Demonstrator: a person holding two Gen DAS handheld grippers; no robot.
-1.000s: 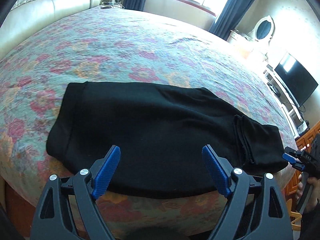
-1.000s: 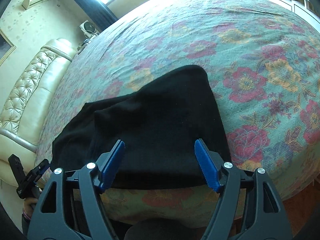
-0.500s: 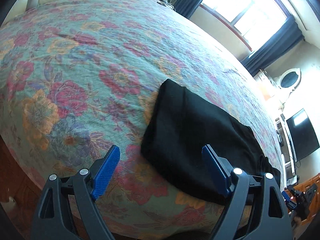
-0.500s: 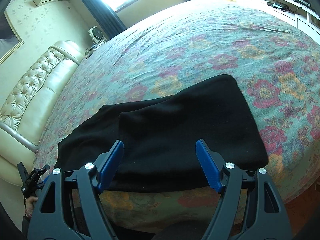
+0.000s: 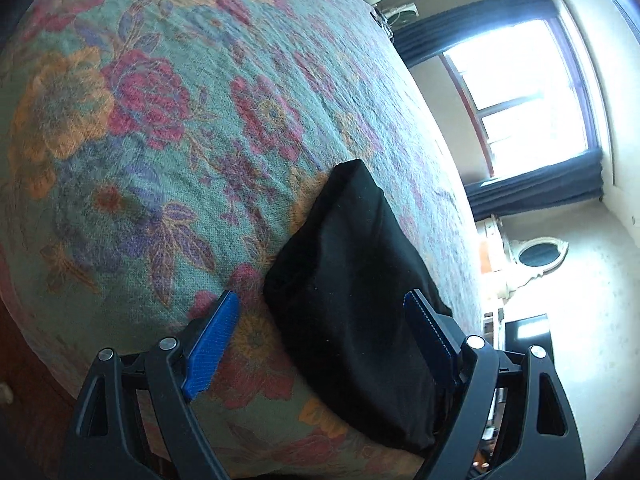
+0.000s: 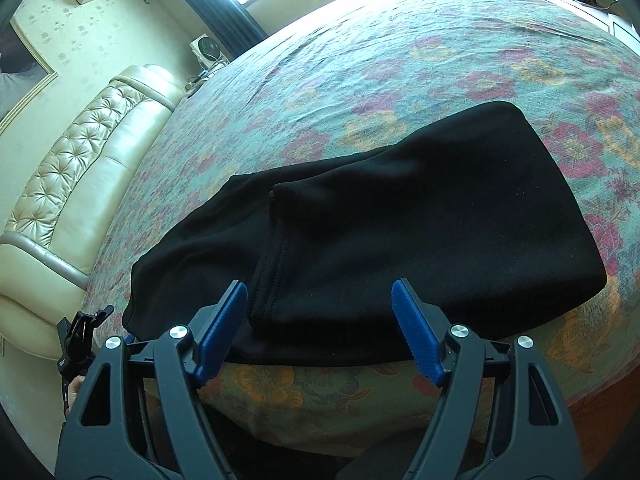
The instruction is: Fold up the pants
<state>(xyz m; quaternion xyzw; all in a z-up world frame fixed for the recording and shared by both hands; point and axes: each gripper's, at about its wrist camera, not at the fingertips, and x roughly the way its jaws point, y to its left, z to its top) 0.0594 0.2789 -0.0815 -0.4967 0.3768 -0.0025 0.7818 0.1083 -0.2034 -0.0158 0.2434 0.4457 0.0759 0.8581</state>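
Here the black pants (image 6: 400,232) lay folded on the flowered bedspread (image 6: 400,52), close to the near edge of the bed, with one layer doubled over the other so that a stitched hem (image 6: 276,268) ran across the top of the lower layer. The right gripper (image 6: 320,320) hung just above that near edge, its blue-padded fingers (image 6: 416,340) spread wide and holding nothing, the hem lying between them. The left gripper (image 5: 324,340) was likewise spread and empty, tilted over one end of the pants (image 5: 360,280), whose corner sat between its fingers (image 5: 210,344); the cloth did not appear to touch either pad. In the right view the left gripper (image 6: 80,332) showed small at the lower left, beside the bed. A tufted cream headboard (image 6: 76,160) stood along the far left of the bed, and a bright window (image 5: 520,92) with dark curtains (image 5: 536,188) lit the wall beyond.
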